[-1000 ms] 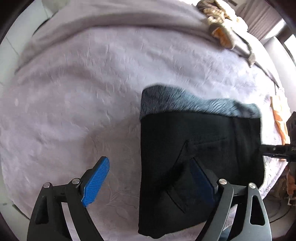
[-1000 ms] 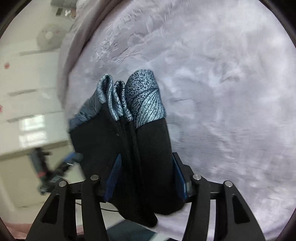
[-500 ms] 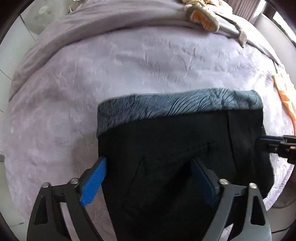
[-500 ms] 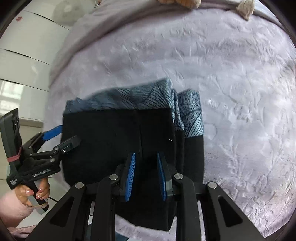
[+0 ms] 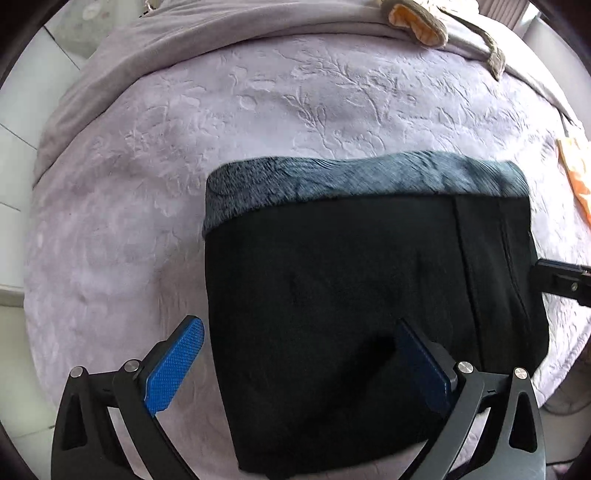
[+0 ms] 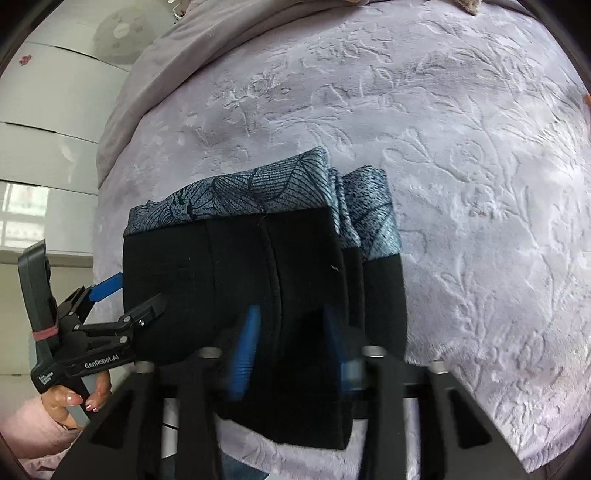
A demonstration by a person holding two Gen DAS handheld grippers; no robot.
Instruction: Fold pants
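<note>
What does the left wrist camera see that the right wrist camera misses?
Only the left wrist view shows the orange cloth at the bed's right edge and an orange-lined item at the top. Only the right wrist view shows the person's hand gripping the left claw, and the pants' stacked layers. Both show the folded black pants on the lilac bedspread.

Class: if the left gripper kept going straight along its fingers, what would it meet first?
Most likely the folded black pants: the left gripper already straddles their left edge, jaws wide open. Depth is uncertain.
</note>
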